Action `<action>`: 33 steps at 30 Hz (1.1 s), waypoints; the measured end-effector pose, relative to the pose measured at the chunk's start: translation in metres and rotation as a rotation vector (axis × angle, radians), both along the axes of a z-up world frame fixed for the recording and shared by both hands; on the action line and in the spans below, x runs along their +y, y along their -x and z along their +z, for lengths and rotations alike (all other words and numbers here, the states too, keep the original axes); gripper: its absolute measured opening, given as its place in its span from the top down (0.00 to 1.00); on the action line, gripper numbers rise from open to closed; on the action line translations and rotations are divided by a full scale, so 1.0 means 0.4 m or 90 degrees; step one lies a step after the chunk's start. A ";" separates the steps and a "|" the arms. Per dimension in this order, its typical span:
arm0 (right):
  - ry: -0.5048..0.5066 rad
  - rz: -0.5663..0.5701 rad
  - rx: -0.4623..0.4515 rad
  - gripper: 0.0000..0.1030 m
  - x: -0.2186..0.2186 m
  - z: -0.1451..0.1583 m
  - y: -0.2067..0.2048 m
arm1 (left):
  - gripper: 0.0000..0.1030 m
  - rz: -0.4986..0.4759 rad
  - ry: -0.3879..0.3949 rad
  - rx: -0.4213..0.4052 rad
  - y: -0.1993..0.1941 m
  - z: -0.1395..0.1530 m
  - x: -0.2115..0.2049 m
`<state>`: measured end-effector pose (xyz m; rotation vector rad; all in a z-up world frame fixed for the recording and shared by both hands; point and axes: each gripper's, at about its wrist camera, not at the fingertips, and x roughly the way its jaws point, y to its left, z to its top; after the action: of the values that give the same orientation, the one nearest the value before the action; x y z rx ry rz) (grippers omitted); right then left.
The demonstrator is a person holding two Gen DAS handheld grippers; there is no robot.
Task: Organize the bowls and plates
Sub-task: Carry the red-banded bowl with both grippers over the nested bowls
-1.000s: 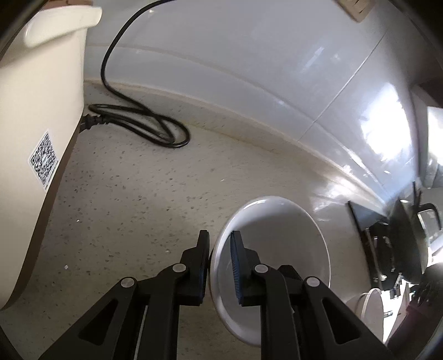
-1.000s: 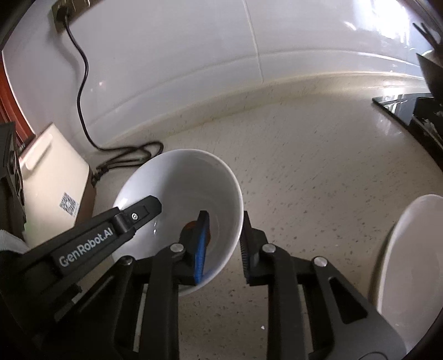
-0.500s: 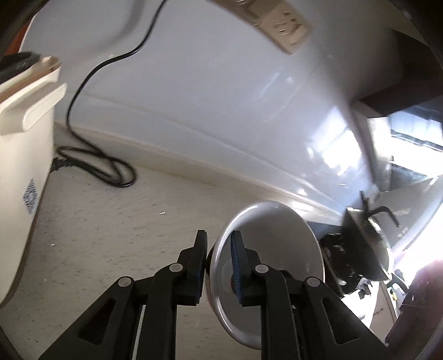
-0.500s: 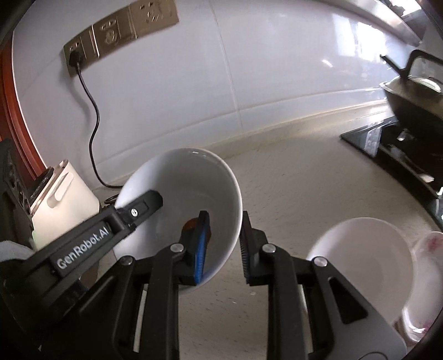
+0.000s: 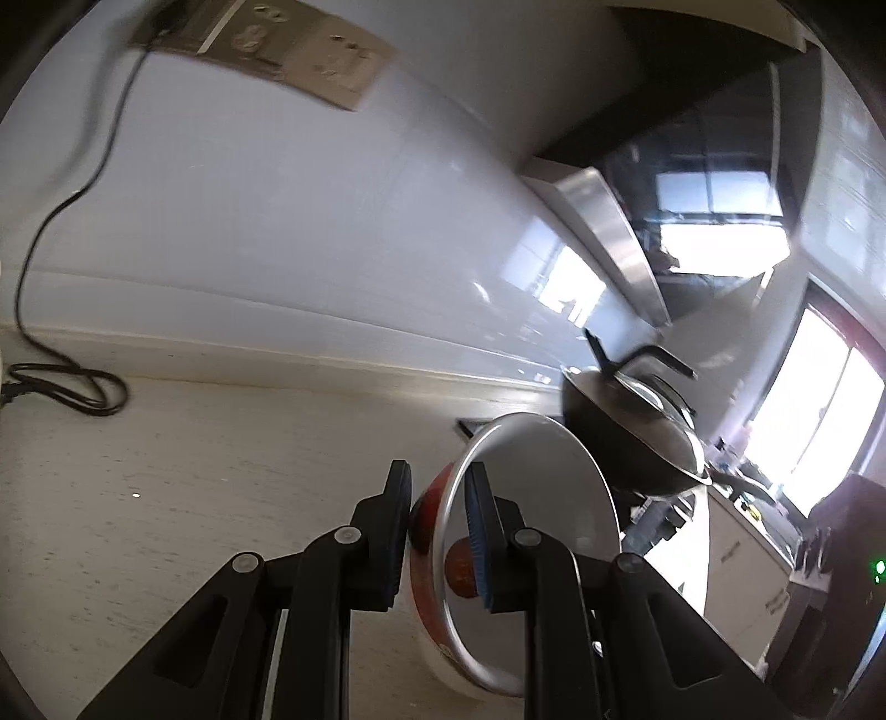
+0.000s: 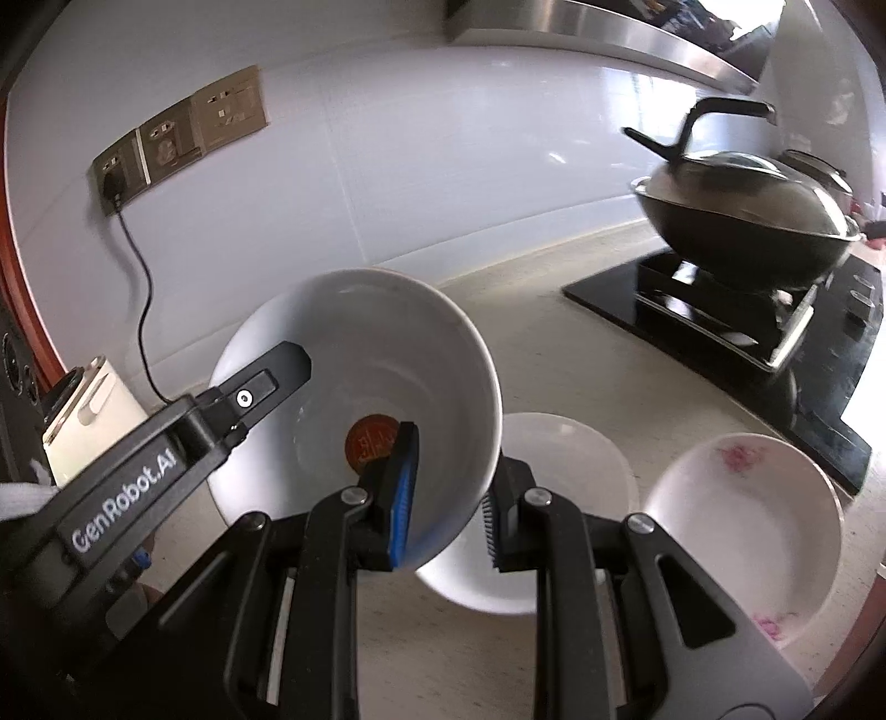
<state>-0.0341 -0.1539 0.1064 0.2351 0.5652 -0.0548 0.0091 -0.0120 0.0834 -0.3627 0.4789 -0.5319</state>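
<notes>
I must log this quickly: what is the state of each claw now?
Left claw: closed on the rim of the white bowl.
Right claw: closed on the opposite rim of the same bowl, held above the counter.

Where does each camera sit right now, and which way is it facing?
Left wrist: on the left gripper, facing along the counter toward the wok; its fingers pinch the bowl rim.
Right wrist: on the right gripper, facing the sockets and stove; its fingers pinch the bowl, left gripper entering from the left, white plate and flowered plate below.
Shared: bowl, wok, sockets, cord.
</notes>
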 end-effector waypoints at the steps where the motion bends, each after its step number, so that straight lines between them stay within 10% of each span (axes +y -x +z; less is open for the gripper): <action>1: 0.001 -0.005 -0.001 0.76 -0.009 0.001 0.007 | 0.81 -0.007 -0.005 -0.004 0.004 0.001 -0.011; 33: 0.019 -0.036 0.064 0.76 -0.105 -0.061 0.011 | 0.81 -0.063 -0.097 0.029 0.015 -0.074 -0.135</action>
<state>-0.0385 -0.1960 0.0820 0.2196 0.6579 -0.1298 0.0030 -0.0662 0.0538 -0.2056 0.5796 -0.5806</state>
